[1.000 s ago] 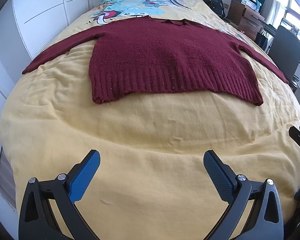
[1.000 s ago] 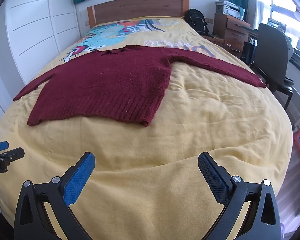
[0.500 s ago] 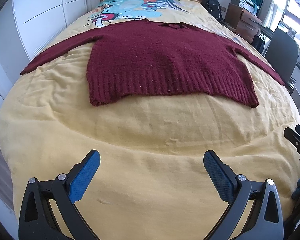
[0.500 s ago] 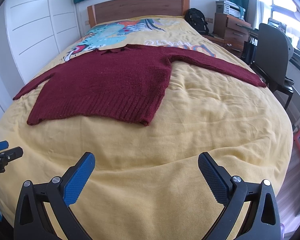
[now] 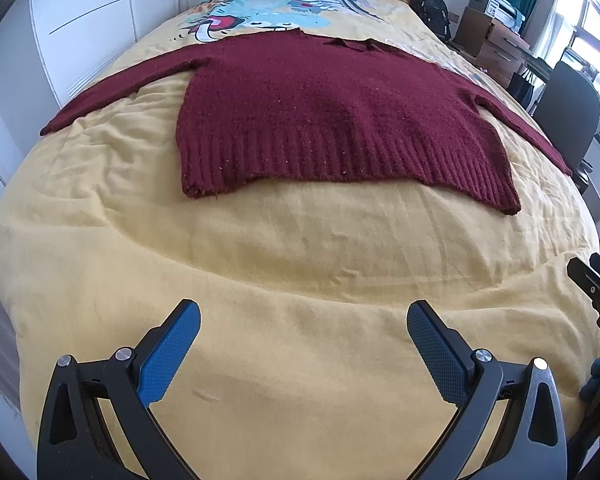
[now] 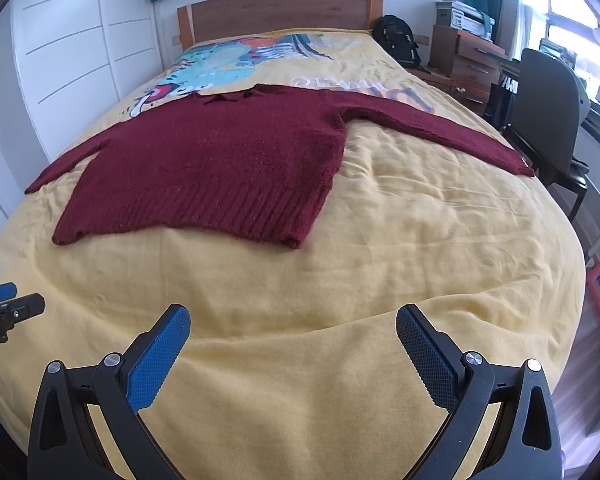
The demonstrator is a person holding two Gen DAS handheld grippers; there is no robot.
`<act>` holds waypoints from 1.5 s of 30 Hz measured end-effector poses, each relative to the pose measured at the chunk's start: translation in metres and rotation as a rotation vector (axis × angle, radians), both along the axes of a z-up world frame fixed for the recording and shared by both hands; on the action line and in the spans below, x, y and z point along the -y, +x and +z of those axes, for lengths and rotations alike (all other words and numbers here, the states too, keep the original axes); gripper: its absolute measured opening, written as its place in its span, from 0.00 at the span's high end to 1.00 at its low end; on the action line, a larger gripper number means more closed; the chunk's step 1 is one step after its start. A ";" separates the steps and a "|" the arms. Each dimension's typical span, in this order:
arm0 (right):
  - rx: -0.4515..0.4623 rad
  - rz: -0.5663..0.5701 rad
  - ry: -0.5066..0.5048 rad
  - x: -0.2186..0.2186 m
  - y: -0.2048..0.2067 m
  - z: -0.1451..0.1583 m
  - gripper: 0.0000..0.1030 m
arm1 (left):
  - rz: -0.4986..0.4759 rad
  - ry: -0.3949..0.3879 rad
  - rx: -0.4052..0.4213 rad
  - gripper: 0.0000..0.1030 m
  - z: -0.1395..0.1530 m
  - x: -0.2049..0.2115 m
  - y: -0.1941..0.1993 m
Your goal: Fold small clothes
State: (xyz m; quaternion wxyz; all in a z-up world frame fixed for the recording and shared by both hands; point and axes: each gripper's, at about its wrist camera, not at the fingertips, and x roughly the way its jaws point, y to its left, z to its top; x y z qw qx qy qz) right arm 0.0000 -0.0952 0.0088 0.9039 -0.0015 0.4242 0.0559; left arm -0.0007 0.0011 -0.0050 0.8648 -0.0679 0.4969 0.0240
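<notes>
A dark red knitted sweater (image 5: 324, 116) (image 6: 220, 156) lies flat on the yellow bedspread (image 5: 284, 264) (image 6: 412, 232), both sleeves spread out to the sides and its ribbed hem nearest me. My left gripper (image 5: 303, 320) hovers open over bare bedspread, well short of the hem. My right gripper (image 6: 293, 324) is also open over bare bedspread, short of the hem's right corner. Nothing is between either pair of fingers. Each gripper shows at the edge of the other's view.
A wooden headboard (image 6: 276, 12) stands at the far end, white wardrobe doors (image 6: 68, 52) along the left. To the right are a black backpack (image 6: 396, 42), a wooden drawer unit (image 6: 466, 60) and a dark office chair (image 6: 548, 108).
The left gripper has moved forward toward the sweater's hem, which now looks larger and nearer. The right gripper has hardly moved. Both stay open.
</notes>
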 end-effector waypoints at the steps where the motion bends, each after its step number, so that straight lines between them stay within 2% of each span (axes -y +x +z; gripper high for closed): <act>1: -0.001 0.001 -0.001 0.000 0.000 0.000 0.00 | -0.003 -0.001 -0.002 0.01 0.000 0.000 0.000; 18: -0.036 0.026 -0.008 -0.004 0.005 -0.004 0.00 | 0.011 0.013 -0.011 0.01 -0.002 0.000 0.002; 31: -0.057 0.025 -0.039 -0.009 0.009 -0.007 0.00 | 0.045 -0.047 -0.020 0.01 -0.003 -0.015 0.004; 45: -0.090 0.013 -0.050 -0.008 0.014 -0.013 0.00 | 0.027 0.005 0.014 0.01 0.003 -0.011 0.007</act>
